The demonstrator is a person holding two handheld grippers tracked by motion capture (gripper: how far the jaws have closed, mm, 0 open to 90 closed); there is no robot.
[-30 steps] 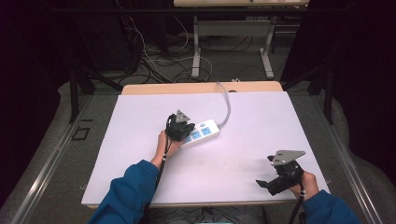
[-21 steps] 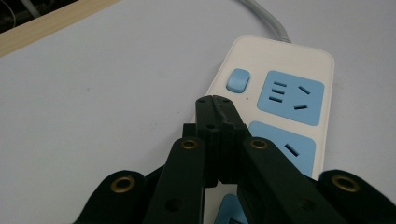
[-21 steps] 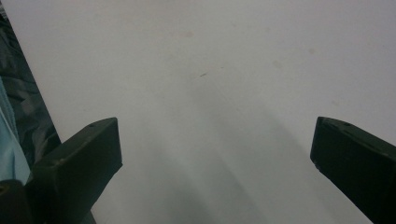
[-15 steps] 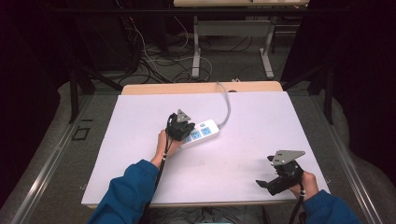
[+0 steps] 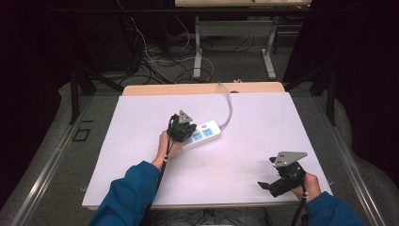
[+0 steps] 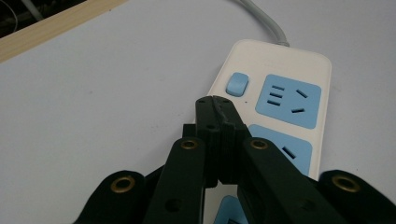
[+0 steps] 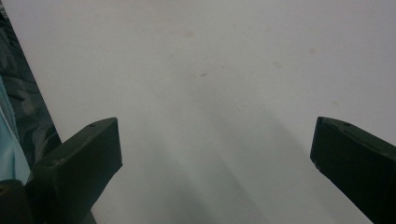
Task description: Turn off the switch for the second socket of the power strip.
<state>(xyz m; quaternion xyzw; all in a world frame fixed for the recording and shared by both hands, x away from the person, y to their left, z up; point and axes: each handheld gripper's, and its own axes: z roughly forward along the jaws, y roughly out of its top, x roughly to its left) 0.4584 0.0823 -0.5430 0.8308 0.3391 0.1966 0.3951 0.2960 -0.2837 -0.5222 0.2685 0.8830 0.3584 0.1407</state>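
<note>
White power strip (image 5: 201, 135) lies flat near the middle of the white surface (image 5: 254, 122), angled, its grey cable (image 5: 228, 106) running off toward the far wooden edge (image 5: 202, 88). Left gripper (image 5: 182, 128) sits over the near-left end of the strip, held by the left hand (image 5: 165, 143), blue sleeve (image 5: 127, 193) coming in from the bottom. In the left gripper view the fingers (image 6: 205, 116) are pressed fully together with nothing between them, tips hovering above or resting on the strip (image 6: 285, 79) just short of the small blue switch (image 6: 236, 83); cannot tell if they actually touch it. A blue socket face (image 6: 287, 99) is right of the switch, a second one (image 6: 285, 150) partly behind the fingers. Right gripper (image 5: 275, 184) is well apart from the strip, at the near-right corner of the surface, low over it, held by the right hand (image 5: 308, 184). In the right gripper view its fingers (image 7: 79, 158) are spread wide at both sides of the frame, nothing between them, bare white surface (image 7: 210, 93) ahead. Dark floor, table legs and loose cables (image 5: 155, 56) beyond the far edge.
</note>
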